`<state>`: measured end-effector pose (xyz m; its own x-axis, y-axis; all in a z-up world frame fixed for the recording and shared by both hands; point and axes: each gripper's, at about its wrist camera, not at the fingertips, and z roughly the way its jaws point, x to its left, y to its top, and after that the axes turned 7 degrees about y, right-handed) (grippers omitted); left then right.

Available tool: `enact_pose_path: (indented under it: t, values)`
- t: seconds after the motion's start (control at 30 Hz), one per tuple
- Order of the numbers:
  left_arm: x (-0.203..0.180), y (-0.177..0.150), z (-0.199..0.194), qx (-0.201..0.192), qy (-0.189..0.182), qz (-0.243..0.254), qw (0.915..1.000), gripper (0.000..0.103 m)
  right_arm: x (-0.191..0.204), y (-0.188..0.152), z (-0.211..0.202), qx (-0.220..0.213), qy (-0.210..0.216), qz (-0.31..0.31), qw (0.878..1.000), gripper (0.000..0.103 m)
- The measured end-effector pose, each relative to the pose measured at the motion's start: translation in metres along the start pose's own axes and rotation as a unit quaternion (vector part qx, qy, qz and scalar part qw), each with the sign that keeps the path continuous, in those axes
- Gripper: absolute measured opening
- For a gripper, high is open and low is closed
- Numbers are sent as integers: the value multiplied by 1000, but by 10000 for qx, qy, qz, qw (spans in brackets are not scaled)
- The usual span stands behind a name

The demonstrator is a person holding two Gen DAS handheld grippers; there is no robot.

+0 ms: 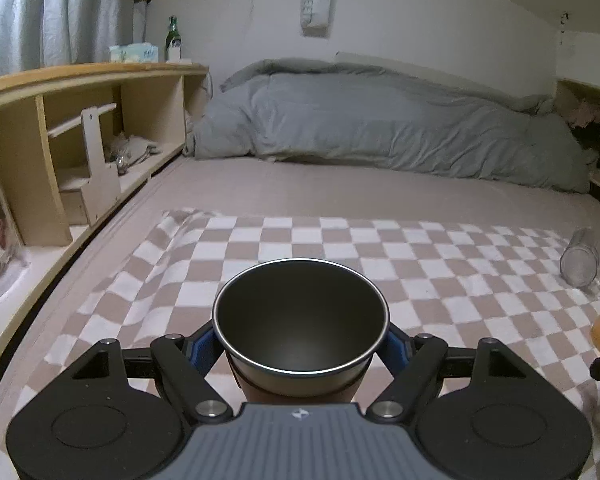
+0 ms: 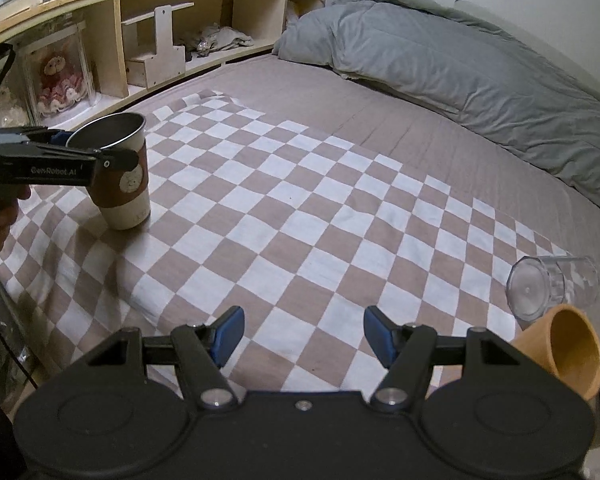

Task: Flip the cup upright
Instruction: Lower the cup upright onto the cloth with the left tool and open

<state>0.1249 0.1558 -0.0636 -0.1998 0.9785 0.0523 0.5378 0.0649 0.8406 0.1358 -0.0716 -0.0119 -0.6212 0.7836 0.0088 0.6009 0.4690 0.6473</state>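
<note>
My left gripper (image 1: 300,344) is shut on a metal-rimmed cup (image 1: 300,316) with a brown sleeve and white base. The cup stands upright with its dark mouth up. In the right wrist view the same cup (image 2: 124,188) rests its base on the checkered blanket (image 2: 300,220) at the left, with the left gripper (image 2: 100,152) around its upper part. My right gripper (image 2: 300,334) is open and empty above the blanket's near edge. A clear plastic cup (image 2: 552,286) lies on its side at the right, and an orange cup (image 2: 568,350) lies on its side next to it.
A grey duvet (image 1: 380,120) is bunched along the far side of the bed. A wooden shelf unit (image 1: 80,120) with boxed dolls and odds and ends runs along the left. The clear cup (image 1: 580,258) shows at the right of the left wrist view.
</note>
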Motion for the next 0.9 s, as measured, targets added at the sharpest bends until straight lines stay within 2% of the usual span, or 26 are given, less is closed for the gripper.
enact_pose_path:
  t: [0.17,0.3,0.33,0.4,0.43,0.57,0.7,0.77,0.83,0.9]
  values:
    - [-10,-2,-3,-28,108,221,9997,80,-2,-2,-1,-4,28,63,10000,67]
    - [-9,-1,-3,54,162,132,9998,80,-3,0,-2,-68,10,173,9998,68]
    - [-9,-1,-4,101,168,93,9998,84,-4,0,-3,-90,7,192,9998,68]
    - [-6,1,-7,152,190,-16,9997,100,-5,-1,-6,-149,-18,226,9996,70]
    - [-4,2,-10,142,204,-62,9997,103,-4,0,-7,-172,-33,236,9996,72]
    - [-3,8,-25,107,321,-121,9994,103,-4,1,-14,-296,-112,276,9991,82]
    - [-6,15,-51,-17,314,-181,9993,103,-4,0,-29,-494,-197,391,9978,86]
    - [-11,20,-68,-140,279,-183,9993,103,-6,-1,-39,-629,-254,499,9964,89]
    - [-17,25,-86,-250,238,-187,9992,103,-6,-2,-53,-826,-387,567,9942,99]
    - [-24,30,-103,-344,219,-189,9990,103,-6,-4,-66,-1019,-545,608,9914,101]
